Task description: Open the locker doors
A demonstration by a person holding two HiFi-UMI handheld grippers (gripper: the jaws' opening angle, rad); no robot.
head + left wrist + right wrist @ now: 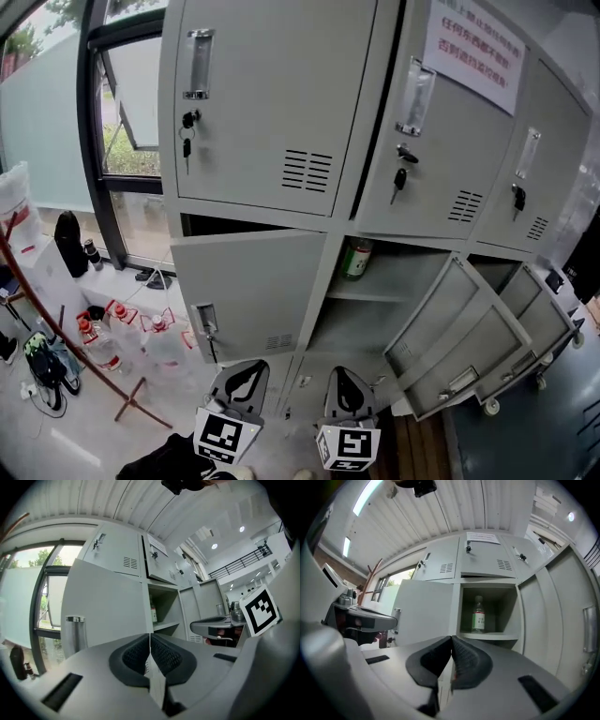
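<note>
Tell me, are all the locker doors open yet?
Not yet. The middle locker with the bottle is open, and two doors beside it hang wide. The left tongs and right tongs are shut, holding nothing. The three top doors are still closed, keys in them.

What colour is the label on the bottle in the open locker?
Green, with pale print. The bottle shows best in the right gripper view.

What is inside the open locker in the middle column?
A green-labelled bottle stands upright on its shelf, toward the left. The space under the shelf is partly hidden by the swung-out door.
</note>
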